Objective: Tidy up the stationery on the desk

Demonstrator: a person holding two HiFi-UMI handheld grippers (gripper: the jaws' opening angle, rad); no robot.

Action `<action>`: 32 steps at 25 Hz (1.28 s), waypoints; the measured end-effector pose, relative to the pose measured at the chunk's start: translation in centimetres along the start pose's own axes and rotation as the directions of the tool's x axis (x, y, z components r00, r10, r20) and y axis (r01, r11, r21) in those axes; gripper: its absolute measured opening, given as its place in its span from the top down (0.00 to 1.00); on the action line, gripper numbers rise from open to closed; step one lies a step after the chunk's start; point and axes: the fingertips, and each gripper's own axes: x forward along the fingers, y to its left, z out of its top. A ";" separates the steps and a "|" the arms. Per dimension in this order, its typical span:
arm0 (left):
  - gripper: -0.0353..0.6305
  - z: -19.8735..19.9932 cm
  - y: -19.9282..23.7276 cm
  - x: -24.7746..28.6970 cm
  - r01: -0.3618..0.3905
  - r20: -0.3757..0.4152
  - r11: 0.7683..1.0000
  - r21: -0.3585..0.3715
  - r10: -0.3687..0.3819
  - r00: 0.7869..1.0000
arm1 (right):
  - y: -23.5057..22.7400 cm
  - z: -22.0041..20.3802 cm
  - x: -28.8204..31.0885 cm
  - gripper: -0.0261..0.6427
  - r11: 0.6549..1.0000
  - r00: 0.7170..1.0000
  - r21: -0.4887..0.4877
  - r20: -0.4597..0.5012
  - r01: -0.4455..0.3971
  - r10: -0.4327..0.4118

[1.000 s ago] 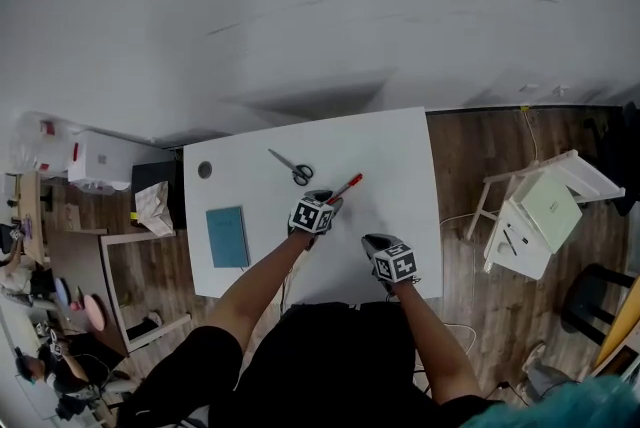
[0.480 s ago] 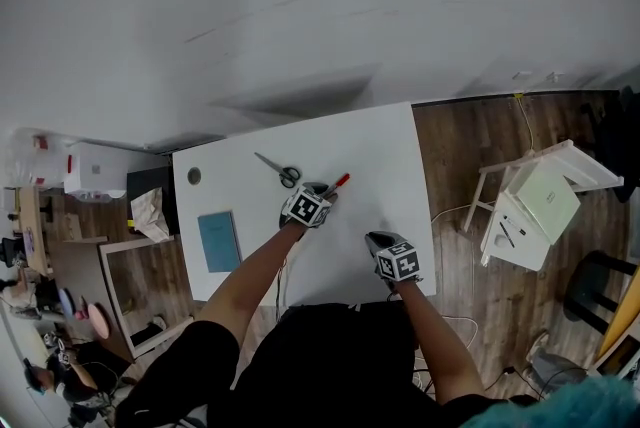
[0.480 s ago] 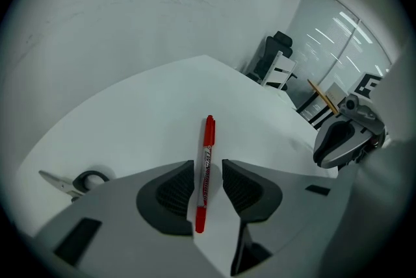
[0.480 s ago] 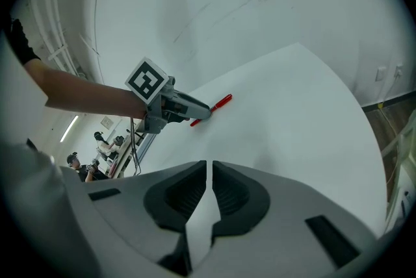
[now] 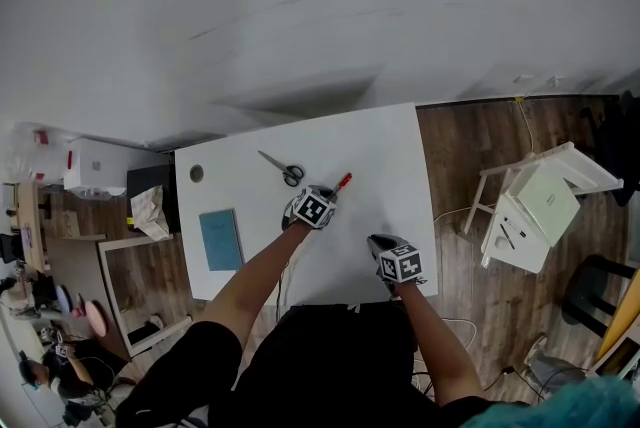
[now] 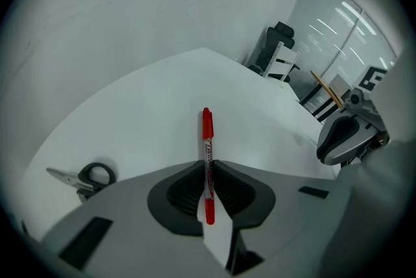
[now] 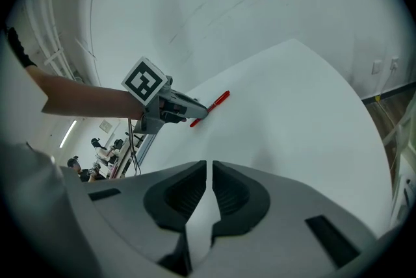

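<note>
A red pen point(image 5: 342, 182) lies on the white desk point(image 5: 390, 141); its near half runs between the pads of my left gripper point(image 5: 329, 195). In the left gripper view the jaws have just been closing, and my left gripper point(image 6: 208, 169) now presses on the red pen point(image 6: 207, 140) from both sides. From the right gripper view, the same pen point(image 7: 220, 100) sticks out past the left gripper point(image 7: 200, 113). My right gripper point(image 5: 377, 241) hovers near the desk's front right, shut and holding nothing point(image 7: 208, 169). Grey-handled scissors point(image 5: 286, 168) lie to the pen's left.
A blue notebook point(image 5: 221, 239) lies at the desk's left front, and a round cable hole point(image 5: 196, 173) sits at the far left corner. A white chair point(image 5: 535, 206) stands on the wood floor to the right. Shelving and boxes point(image 5: 100, 161) stand to the left.
The left gripper's marker cube has rolled a little while the gripper stayed over the pen. The right gripper shifted slightly on the desk's front right.
</note>
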 end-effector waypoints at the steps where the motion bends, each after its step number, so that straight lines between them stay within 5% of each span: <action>1: 0.87 -0.2 -0.1 -0.1 0.000 -0.011 1.000 -0.019 0.000 1.000 | -0.1 -0.2 0.0 0.89 1.000 1.000 0.014 0.003 0.004 -0.004; 5: 0.87 -0.8 -0.8 -0.7 0.021 0.007 0.996 -0.087 -0.020 1.000 | 0.0 -0.2 -0.2 0.89 0.998 0.999 0.046 0.019 0.037 -0.038; 13: 0.87 -4.4 0.4 -4.8 -0.034 0.095 0.977 -0.209 0.055 0.994 | 2.5 -0.1 0.2 0.89 0.999 0.998 0.017 0.041 0.048 -0.048; 21: 0.87 -14.4 3.4 -10.0 -0.110 0.087 0.916 -0.387 0.155 0.984 | 9.6 0.6 4.2 0.89 0.999 0.999 -0.019 0.026 -0.041 0.041; 29: 0.87 -22.5 6.4 -13.9 -0.146 0.112 0.795 -0.588 0.259 0.959 | 16.2 -0.7 6.2 0.89 0.996 0.998 -0.067 0.014 -0.065 0.066; 32: 0.87 -25.1 7.3 -14.7 -0.160 0.096 0.782 -0.603 0.270 0.958 | 18.3 -1.1 7.0 0.89 0.997 0.996 -0.022 0.029 -0.078 0.078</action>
